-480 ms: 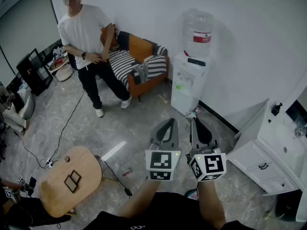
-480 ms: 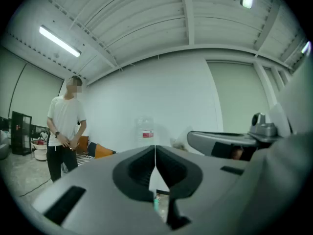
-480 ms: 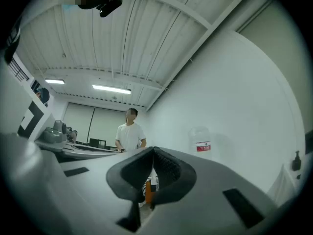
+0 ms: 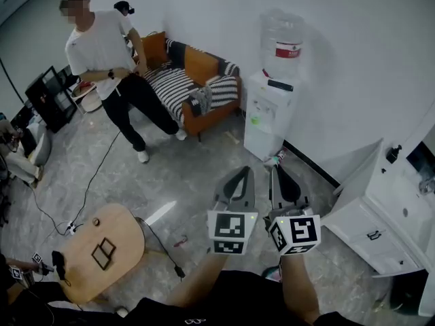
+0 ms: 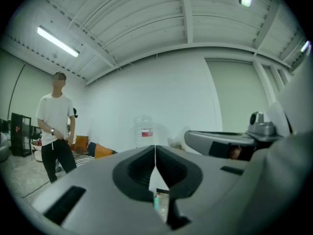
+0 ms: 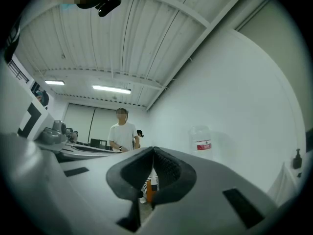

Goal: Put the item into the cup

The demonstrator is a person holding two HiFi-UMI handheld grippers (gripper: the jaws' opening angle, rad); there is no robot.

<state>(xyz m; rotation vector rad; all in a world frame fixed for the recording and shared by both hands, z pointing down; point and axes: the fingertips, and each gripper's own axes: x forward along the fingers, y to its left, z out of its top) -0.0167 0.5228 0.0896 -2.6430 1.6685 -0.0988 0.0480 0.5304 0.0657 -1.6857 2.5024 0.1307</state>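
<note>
The left gripper (image 4: pixel 238 174) and right gripper (image 4: pixel 277 173) hang side by side over the floor (image 4: pixel 183 182), jaws together on nothing; a person (image 4: pixel 102 53) stands by the sofa (image 4: pixel 200 70).

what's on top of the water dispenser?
A big clear bottle with a red label stands on the water dispenser, plus a small dark flat object beside it. The top under the bottle is covered.

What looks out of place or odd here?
No cup or item shows. Both the left gripper and right gripper are shut on nothing, held above the floor. A black cable trails loose across it.
</note>
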